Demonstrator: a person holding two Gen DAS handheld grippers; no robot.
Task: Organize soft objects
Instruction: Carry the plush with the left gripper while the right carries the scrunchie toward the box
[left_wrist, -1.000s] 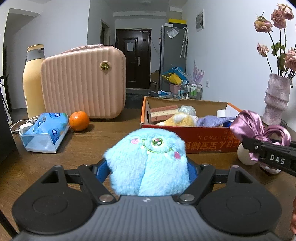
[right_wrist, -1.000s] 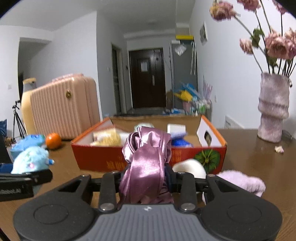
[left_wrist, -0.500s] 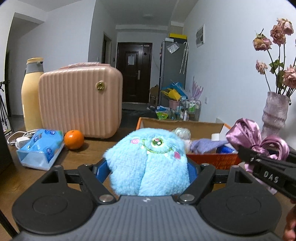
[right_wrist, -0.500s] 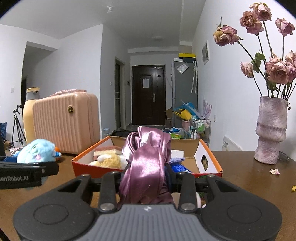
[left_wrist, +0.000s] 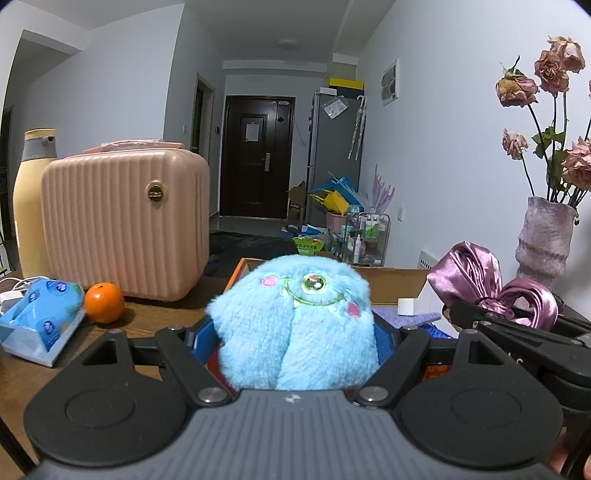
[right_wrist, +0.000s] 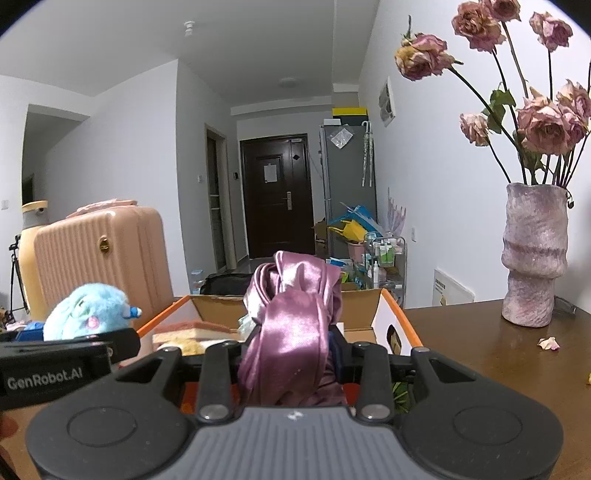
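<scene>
My left gripper (left_wrist: 295, 332) is shut on a fluffy blue plush monster (left_wrist: 295, 325) and holds it up before the orange cardboard box (left_wrist: 391, 275). The plush also shows at the left of the right wrist view (right_wrist: 88, 312). My right gripper (right_wrist: 291, 343) is shut on a shiny purple satin scrunchie (right_wrist: 291, 325), held over the near edge of the same box (right_wrist: 397, 321). The scrunchie also shows at the right of the left wrist view (left_wrist: 480, 284). The box holds a sponge (right_wrist: 195, 330), a purple cloth (left_wrist: 406, 317) and other soft items.
A pink ribbed suitcase (left_wrist: 122, 229), a tall cream bottle (left_wrist: 27, 199), an orange (left_wrist: 103, 302) and a blue tissue pack (left_wrist: 40, 314) stand left on the wooden table (right_wrist: 498, 354). A purple vase with dried roses (right_wrist: 535, 254) stands right. Fallen petals (right_wrist: 548, 343) lie near it.
Both grippers have risen with their loads and moved closer to the box. The box now sits lower in both views, and the white round object on the table has dropped out of sight.
</scene>
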